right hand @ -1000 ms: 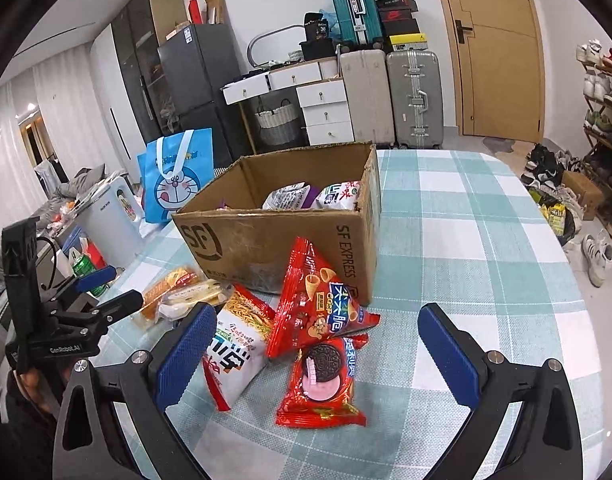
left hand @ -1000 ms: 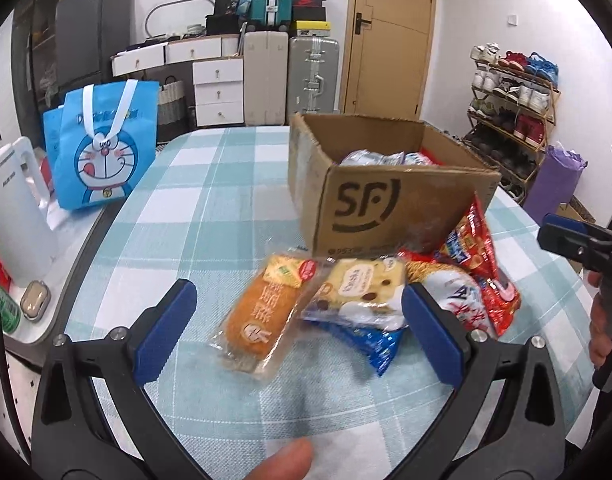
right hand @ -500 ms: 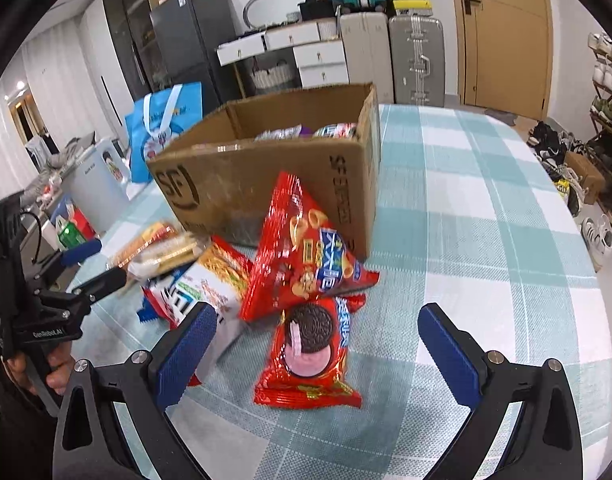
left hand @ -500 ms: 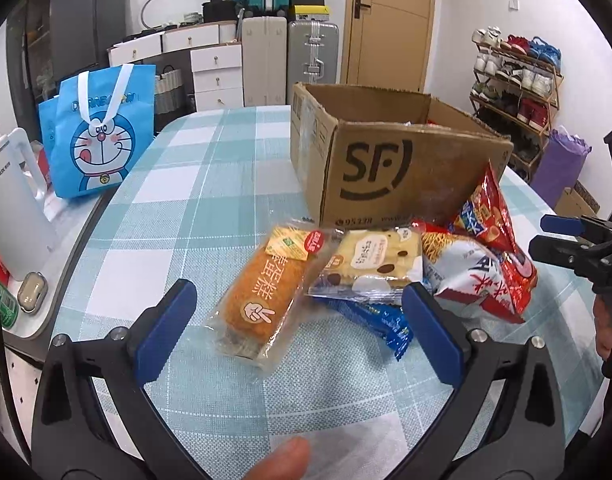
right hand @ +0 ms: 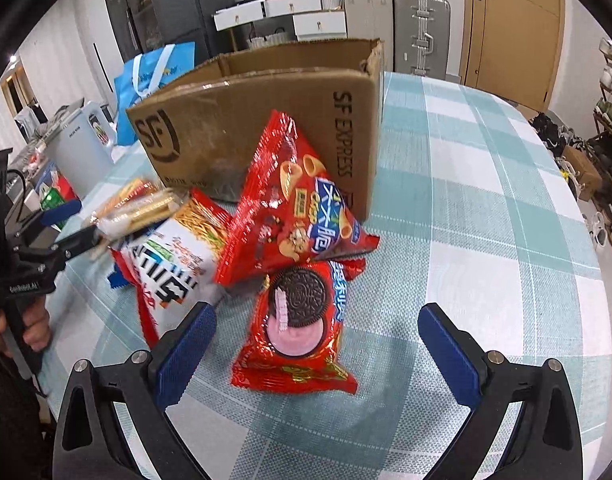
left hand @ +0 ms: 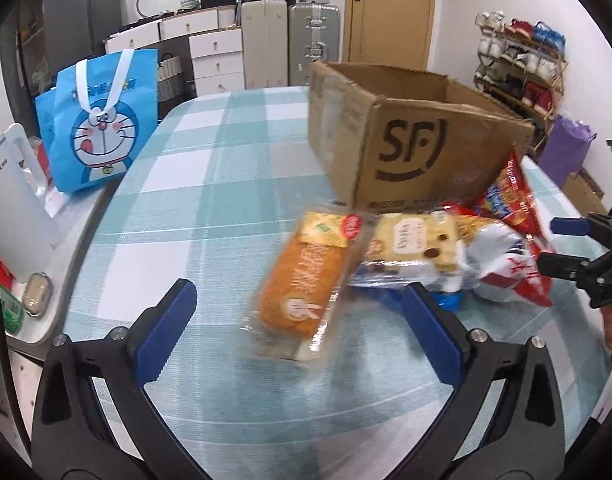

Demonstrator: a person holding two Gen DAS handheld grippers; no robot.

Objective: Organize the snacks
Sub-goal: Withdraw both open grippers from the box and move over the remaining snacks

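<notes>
An open SF cardboard box [left hand: 417, 132] stands on the checked table; it also shows in the right wrist view [right hand: 266, 120]. Snacks lie in front of it: an orange bread pack [left hand: 302, 284], a yellow cake pack [left hand: 409, 248], a white and red chips bag [left hand: 505, 264], a red cone-snack bag [right hand: 298, 208] leaning on the box, and a red Oreo pack [right hand: 298, 320]. My left gripper [left hand: 302, 332] is open, its fingers on either side of the bread pack. My right gripper [right hand: 317, 340] is open around the Oreo pack.
A blue Doraemon bag [left hand: 102, 120] and a white appliance [left hand: 14, 208] stand left of the table. Suitcases [left hand: 290, 40], drawers and a door are behind. A shoe rack [left hand: 521, 64] is at the right. The table's far half [right hand: 485, 168] is bare cloth.
Both grippers have moved forward and lower toward the snacks. The bread pack now sits between the left fingers and the Oreo pack between the right fingers. Both stay open.
</notes>
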